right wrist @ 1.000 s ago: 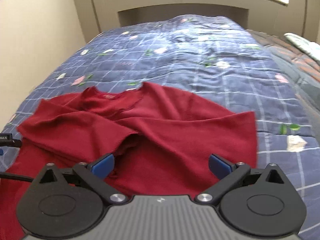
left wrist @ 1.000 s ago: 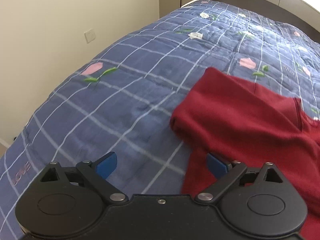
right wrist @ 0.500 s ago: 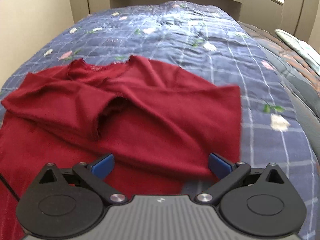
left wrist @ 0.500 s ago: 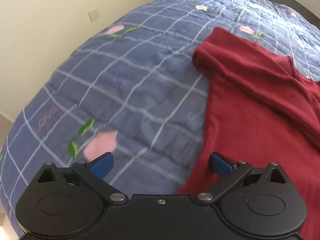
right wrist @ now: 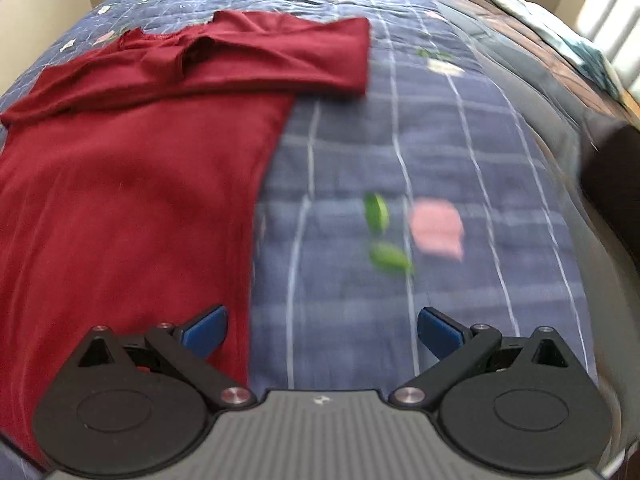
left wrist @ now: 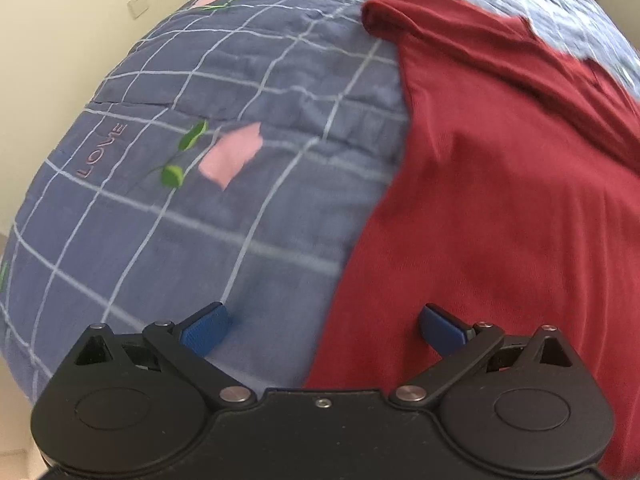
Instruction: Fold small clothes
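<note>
A dark red knit top (left wrist: 500, 200) is seen spread flat on a bed covered by a quilted blue bedspread (left wrist: 224, 216), its cotton surface puckered by stitching, crossed by a pale grid of lines and dotted with pink flower patches, green leaves and the embroidered word "LOVE". The garment's sleeves are folded across the chest near the collar, one folded edge forming a soft rounded roll at the shoulder, while the long body panel is laid smooth toward the cameras. In the left wrist view, the left claw (left wrist: 323, 326) is held wide open above the garment's side edge, its jaws having just been opening, with nothing pressed between them; one ribbed blue pad is placed over the bedspread and the other over the red fabric. In the right wrist view, the right claw (right wrist: 322, 326) is likewise held open and empty above the opposite side edge of the top (right wrist: 132, 184), one pad over red knit, the other over the bedspread (right wrist: 400, 152). Matte black linkages with silver pivot pins are shown on both tools. A cream wall (left wrist: 60, 32) is visible beside the bed.
</note>
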`<action>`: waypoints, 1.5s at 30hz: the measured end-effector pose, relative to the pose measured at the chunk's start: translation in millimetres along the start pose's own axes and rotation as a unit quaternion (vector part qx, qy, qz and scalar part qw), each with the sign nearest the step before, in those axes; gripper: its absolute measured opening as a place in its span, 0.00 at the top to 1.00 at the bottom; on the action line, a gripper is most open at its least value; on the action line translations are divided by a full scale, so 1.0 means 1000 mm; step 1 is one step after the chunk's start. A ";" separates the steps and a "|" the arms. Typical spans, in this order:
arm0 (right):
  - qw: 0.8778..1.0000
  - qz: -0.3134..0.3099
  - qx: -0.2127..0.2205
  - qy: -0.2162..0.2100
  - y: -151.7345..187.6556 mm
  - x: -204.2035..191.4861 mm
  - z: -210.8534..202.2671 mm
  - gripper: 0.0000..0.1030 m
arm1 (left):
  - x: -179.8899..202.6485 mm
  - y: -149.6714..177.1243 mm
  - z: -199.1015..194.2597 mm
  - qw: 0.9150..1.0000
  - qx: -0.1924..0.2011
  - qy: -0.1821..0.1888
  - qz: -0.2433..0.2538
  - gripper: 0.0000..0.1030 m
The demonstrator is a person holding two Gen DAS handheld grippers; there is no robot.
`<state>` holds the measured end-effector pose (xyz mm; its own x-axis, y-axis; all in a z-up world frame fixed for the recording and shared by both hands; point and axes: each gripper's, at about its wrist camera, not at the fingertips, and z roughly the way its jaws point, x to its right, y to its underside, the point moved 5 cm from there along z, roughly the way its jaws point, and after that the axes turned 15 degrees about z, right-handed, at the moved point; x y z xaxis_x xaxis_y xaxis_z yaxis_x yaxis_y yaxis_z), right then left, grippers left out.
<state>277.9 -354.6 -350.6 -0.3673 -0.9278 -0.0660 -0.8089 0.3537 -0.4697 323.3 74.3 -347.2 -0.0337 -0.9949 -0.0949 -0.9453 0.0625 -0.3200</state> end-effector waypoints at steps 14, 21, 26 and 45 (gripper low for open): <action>0.988 -0.109 0.076 -0.074 0.065 -0.024 -0.080 0.00 | 0.002 0.048 -0.052 0.992 0.047 0.008 0.116 0.01; 0.976 -0.200 0.055 -0.071 0.094 -0.049 -0.069 0.00 | 0.037 0.064 -0.063 0.969 0.089 0.002 0.231 0.01; 0.966 -0.243 0.077 -0.030 0.107 -0.058 -0.061 0.00 | 0.052 0.074 -0.062 0.960 0.086 0.008 0.265 0.01; 0.957 -0.234 0.122 -0.118 0.082 -0.081 -0.088 0.85 | 0.102 0.089 -0.059 0.926 0.105 0.014 0.363 0.01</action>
<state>201.4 -239.7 -306.2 0.1462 -0.9891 0.0181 -0.7180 -0.1187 -0.6859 216.9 -26.1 -329.5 -0.6472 -0.6856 -0.3332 -0.5855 0.7270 -0.3586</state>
